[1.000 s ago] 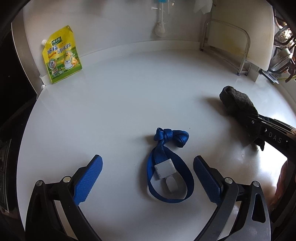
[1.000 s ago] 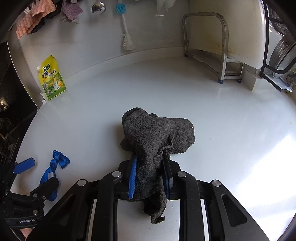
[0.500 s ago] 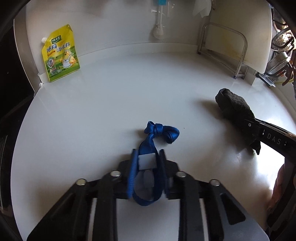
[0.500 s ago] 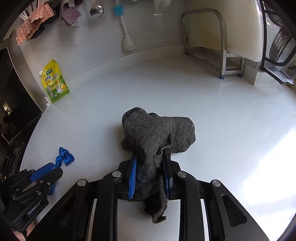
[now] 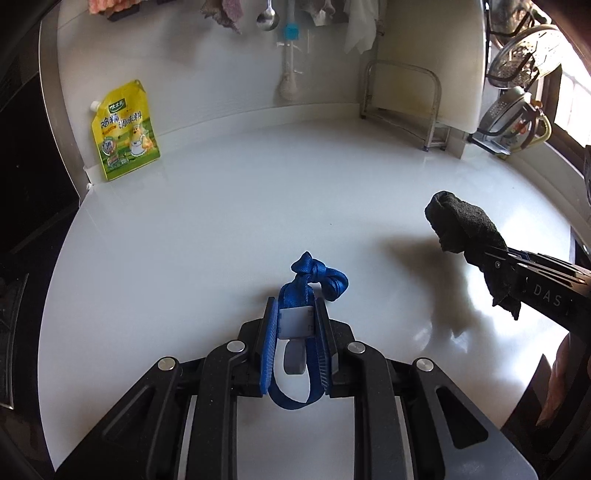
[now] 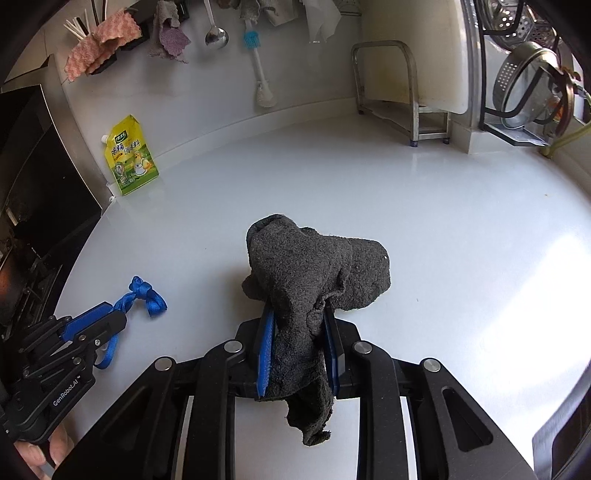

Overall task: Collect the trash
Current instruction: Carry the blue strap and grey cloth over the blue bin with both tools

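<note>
Ahead of me, a yellow seasoning pouch (image 6: 131,160) leans against the back wall on the white counter (image 6: 443,240), a blue-handled brush (image 6: 256,70) and a ladle (image 6: 215,33) hang above, and a metal rack (image 6: 399,92) holds a white cutting board (image 6: 424,51) at right.

A knotted blue strap (image 5: 308,291) is hanging pinched, its knot sticking forward. A dark grey rag (image 6: 314,273) is drooping, crumpled, above the white counter (image 6: 461,240).

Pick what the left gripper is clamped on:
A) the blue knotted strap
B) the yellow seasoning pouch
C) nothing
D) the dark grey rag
A: the left gripper has its blue pads pressed on the blue knotted strap, while the right gripper holds the dark grey rag.
</note>
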Demonstrator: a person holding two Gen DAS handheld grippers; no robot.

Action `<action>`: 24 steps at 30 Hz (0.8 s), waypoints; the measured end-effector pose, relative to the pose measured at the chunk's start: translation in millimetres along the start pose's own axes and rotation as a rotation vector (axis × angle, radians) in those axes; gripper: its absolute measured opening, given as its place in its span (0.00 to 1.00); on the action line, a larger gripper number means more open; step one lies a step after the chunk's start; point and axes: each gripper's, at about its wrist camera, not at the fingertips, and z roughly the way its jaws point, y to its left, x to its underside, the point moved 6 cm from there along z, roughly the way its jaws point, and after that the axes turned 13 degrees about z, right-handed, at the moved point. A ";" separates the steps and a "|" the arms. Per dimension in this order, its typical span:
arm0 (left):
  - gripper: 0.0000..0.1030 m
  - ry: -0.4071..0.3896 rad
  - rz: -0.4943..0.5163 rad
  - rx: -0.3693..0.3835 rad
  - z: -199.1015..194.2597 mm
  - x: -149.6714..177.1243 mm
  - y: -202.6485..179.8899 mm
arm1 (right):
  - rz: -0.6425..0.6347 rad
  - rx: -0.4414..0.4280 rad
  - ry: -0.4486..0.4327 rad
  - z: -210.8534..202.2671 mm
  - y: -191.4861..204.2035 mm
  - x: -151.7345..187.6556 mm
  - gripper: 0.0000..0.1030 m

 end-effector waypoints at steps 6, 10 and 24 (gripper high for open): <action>0.19 -0.048 0.023 0.004 -35.3 16.8 -15.4 | -0.001 0.027 -0.037 -43.4 2.9 35.1 0.22; 0.19 -0.091 0.042 0.001 -63.0 31.0 -29.8 | 0.009 0.049 -0.068 -75.5 1.3 62.7 0.22; 0.19 -0.130 0.051 0.052 -131.2 92.3 -71.1 | 0.019 0.133 -0.162 -166.8 -9.1 160.4 0.22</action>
